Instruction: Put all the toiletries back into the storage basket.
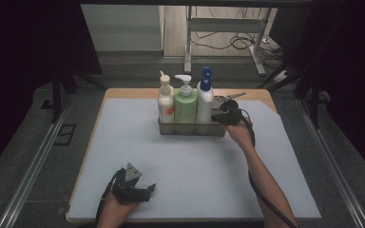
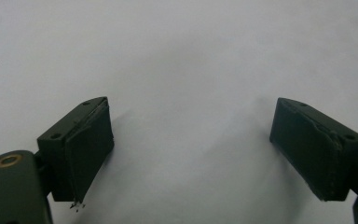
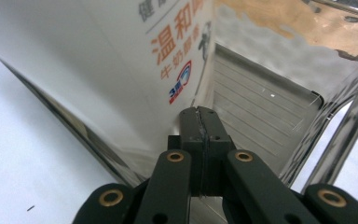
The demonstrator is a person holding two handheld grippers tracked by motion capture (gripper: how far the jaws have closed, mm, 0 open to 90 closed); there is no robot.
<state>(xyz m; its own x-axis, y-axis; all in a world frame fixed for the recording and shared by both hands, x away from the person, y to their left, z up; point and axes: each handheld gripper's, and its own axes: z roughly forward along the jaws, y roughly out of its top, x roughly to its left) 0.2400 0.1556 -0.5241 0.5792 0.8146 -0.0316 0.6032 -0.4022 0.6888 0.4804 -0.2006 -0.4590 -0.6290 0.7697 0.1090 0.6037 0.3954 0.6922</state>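
Observation:
A metal wire basket (image 1: pixel 190 129) stands at the back middle of the white mat and holds three upright pump bottles: a cream one with an orange label (image 1: pixel 165 102), a green one (image 1: pixel 186 105), and a white one with a blue cap (image 1: pixel 205 97). My right gripper (image 1: pixel 217 116) is at the basket's right end, beside the white bottle (image 3: pixel 121 70). Its jaws are shut (image 3: pixel 201 114), pad against pad, with the tips over the basket's ribbed floor (image 3: pixel 261 107). My left gripper (image 1: pixel 145 191) rests low near the mat's front left. It is open over bare mat (image 2: pixel 191 158).
The white mat (image 1: pixel 180 161) covers a wooden table whose rim (image 1: pixel 123 91) shows at the back. A small metallic object (image 1: pixel 229 97) lies behind the basket's right end. Beyond the table are desk legs (image 1: pixel 188 42) and floor cables (image 1: pixel 240 42).

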